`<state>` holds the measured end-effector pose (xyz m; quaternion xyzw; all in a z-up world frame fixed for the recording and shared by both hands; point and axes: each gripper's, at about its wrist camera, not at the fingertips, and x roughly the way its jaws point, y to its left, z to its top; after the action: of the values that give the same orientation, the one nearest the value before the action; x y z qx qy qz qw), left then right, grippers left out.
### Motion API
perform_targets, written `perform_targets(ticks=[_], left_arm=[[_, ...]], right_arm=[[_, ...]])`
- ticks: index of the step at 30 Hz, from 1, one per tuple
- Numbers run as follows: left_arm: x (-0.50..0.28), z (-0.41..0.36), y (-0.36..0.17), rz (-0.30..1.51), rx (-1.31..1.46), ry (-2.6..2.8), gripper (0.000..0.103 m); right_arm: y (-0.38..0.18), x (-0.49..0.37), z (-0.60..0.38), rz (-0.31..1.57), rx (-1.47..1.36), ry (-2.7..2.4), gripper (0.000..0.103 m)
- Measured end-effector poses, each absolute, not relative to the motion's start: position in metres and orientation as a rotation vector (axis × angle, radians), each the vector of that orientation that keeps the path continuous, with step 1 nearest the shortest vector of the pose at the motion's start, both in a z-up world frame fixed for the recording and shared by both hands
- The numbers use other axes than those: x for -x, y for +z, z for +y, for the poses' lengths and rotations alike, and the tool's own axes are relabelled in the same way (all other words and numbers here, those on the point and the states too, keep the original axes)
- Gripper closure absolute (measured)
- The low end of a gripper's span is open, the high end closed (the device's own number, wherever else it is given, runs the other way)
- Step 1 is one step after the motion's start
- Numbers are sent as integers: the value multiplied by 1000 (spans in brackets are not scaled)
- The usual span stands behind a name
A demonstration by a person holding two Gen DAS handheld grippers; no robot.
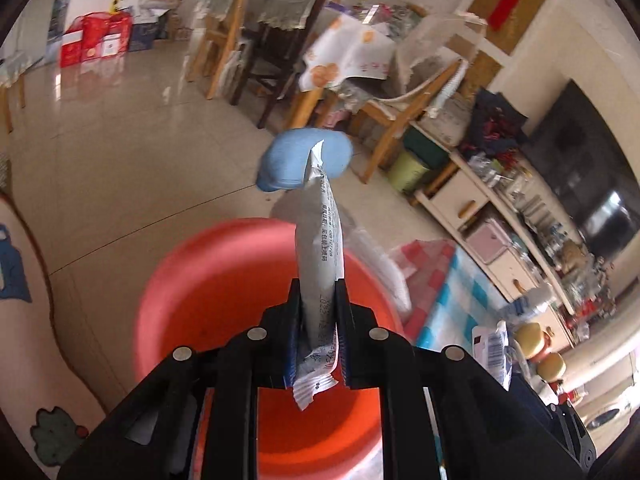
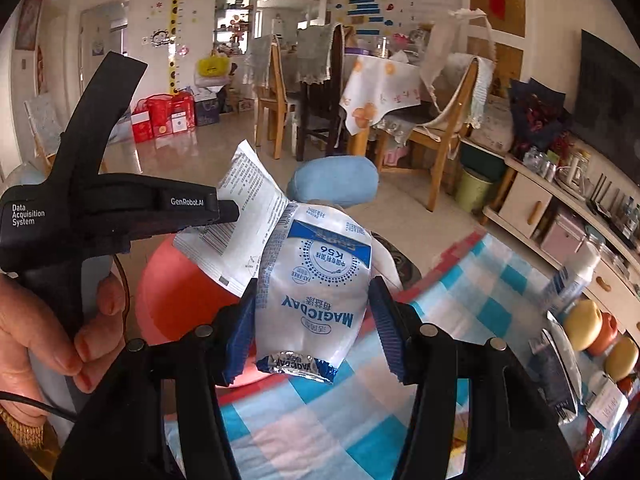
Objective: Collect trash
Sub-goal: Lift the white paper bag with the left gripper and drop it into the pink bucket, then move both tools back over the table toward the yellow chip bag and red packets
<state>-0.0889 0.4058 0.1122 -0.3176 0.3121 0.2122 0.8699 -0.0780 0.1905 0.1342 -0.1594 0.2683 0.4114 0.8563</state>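
- The carry-to-bin step is judged to be in hand: both pieces of trash are already lifted and held over or near the bin (image 1: 224, 280).
- The left gripper (image 1: 319, 304) is clenched on a flat wrapper (image 1: 320, 240), which is gripped edge-on and stands up past the fingertips, directly above the bin's mouth.
- The right gripper (image 2: 312, 320) is closed about a pouch (image 2: 316, 284), its ribbed blue pads (image 2: 244, 320) set at either side; the pouch is held above the checked cloth (image 2: 460, 280), beside the bin rather than over it.
- In the right view, the left gripper (image 2: 224, 212) and the hand (image 2: 52, 332) holding it are seen, with the wrapper (image 2: 248, 208) spread behind.
- Next, the left jaws would need to be released over the opening; the pouch would first have to be brought across.
- The wrapper is thin, printed, crinkled film with a serrated end; the pouch is glossy, silvery, puffed and creased.
- The bin is round, smooth, orange-red plastic.
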Motion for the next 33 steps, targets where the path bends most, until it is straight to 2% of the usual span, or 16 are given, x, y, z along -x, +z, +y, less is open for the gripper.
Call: perform_targets(ticks=[3, 4, 6, 7, 10, 11, 16, 21, 23, 28, 33], left_arm=[[87, 418, 107, 678, 693, 472, 85], [84, 419, 106, 688, 680, 482, 85], [84, 420, 103, 698, 669, 488, 84], [83, 421, 103, 697, 673, 486, 78], [81, 415, 104, 680, 649, 505, 48], [79, 409, 105, 666, 632, 510, 41], [84, 382, 114, 555, 565, 557, 19], [91, 362, 122, 400, 570, 500, 18], [90, 352, 126, 373, 555, 453, 13], [86, 320, 140, 341, 471, 318, 11], [71, 277, 148, 410, 300, 293, 8]], right_arm=[[125, 70, 209, 608, 323, 934, 45], [122, 67, 212, 620, 319, 923, 40], [119, 60, 211, 642, 280, 915, 35], [119, 62, 208, 645, 261, 906, 32], [123, 70, 189, 624, 231, 865, 21], [124, 73, 181, 613, 227, 851, 20], [127, 84, 134, 601, 200, 754, 16], [126, 97, 88, 578, 215, 636, 11], [124, 101, 69, 566, 219, 591, 10], [117, 113, 24, 533, 206, 529, 6], [107, 123, -9, 505, 201, 491, 4]])
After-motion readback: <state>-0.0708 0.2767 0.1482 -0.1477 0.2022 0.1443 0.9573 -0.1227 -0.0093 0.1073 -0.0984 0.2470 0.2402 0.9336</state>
